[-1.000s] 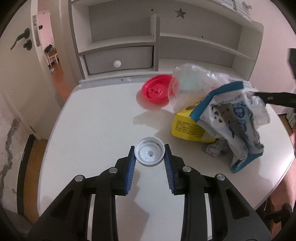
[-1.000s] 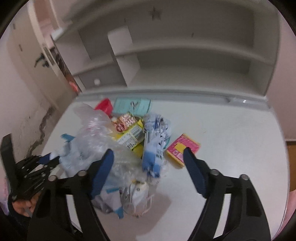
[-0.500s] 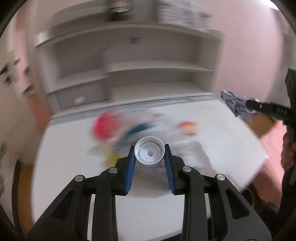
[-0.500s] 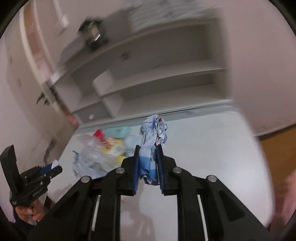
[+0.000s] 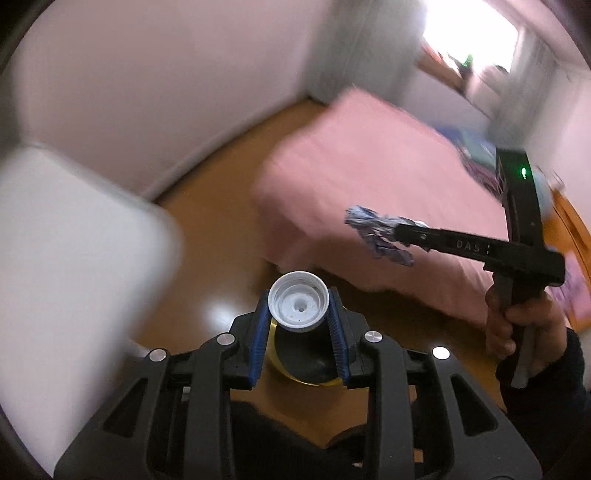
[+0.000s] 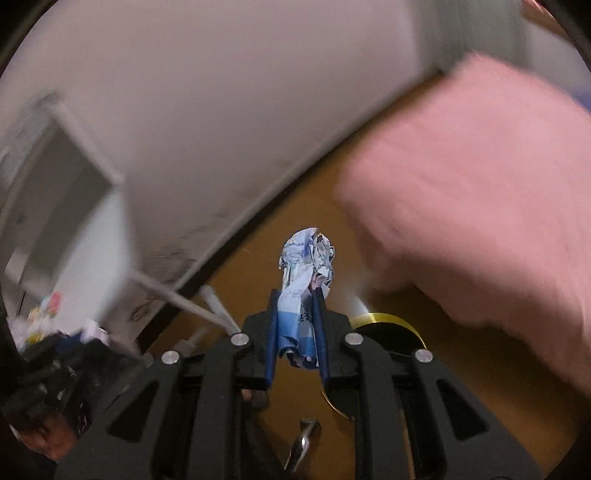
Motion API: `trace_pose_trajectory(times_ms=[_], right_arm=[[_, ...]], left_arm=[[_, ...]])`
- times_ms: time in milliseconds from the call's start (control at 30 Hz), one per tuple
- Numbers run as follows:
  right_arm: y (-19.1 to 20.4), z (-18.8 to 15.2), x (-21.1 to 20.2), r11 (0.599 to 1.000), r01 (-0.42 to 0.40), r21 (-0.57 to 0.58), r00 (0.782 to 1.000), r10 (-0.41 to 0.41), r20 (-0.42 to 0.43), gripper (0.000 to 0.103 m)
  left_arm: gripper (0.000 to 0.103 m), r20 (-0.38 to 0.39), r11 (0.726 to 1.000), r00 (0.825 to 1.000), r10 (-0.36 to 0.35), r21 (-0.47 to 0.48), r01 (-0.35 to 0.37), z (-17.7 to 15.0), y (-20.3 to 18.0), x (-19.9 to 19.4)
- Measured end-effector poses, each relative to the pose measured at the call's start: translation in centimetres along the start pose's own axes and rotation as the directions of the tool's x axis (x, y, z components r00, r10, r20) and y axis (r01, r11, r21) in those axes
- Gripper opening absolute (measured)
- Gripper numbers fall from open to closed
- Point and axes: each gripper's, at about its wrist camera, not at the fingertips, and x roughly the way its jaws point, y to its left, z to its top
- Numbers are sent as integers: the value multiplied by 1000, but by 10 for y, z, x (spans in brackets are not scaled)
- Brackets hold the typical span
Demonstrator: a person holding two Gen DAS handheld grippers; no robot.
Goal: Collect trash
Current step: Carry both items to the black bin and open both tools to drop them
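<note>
We've got the white bottle cap (image 5: 298, 301) pinched between the blue pads (image 5: 259, 332) of the left gripper (image 5: 298, 314), hollow underside facing the camera, jaws narrow and clamped on its ribbed rim; below it a round bin (image 5: 295, 363) with a gold rim and dark inside sits on the wooden floor (image 5: 221, 229), cap held above the bin's far edge as seen from the left wrist; the crumpled blue-and-white wrapper (image 6: 304, 280) is squeezed in the right gripper (image 6: 297, 332), jaws nearly together on its lower part, crumpled top sticking out past the fingertips; right jaws have just been closing, with the wrapper between them; in the right wrist view the same gold-rimmed bin (image 6: 384, 319) shows just right of and behind the fingers, partly hidden by the gripper body; from the left wrist we also see the right gripper (image 5: 397, 230) side-on with the wrapper (image 5: 376, 232) at its tip, held in a hand (image 5: 517, 325) with a dark sleeve, over the edge of the pink bed (image 5: 369, 173); white table edge (image 5: 66, 258) at left, blurred; pale wall (image 5: 147, 74) behind, bright window (image 5: 469, 33) top right; both views smeared by motion, so finer detail we cannot tell.
</note>
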Motion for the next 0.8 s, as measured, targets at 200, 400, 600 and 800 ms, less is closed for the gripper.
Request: trace_pose_trajectory(times_ms=[200,400,600,800], right_arm=[[-78,-35,58,989,39,140,984,-14,-177,17],[-100,-45,79,985,54,164,973,-15,-232,17],[-100,-44,89,986,54,157,971,-16,-237,23],[-84,-38,76,988,78,133,983,-54,-173,70]], left_arm=[[30,-251,995,963,-98,-32,93,-18,-12,143],[30,-334,994,937,-103,-12,105,-30,-26,197],[61,-331,994,939,-95,11,104,-30,-28,208],[67,-282,997,957,-61,33,73,-14,-28,177]])
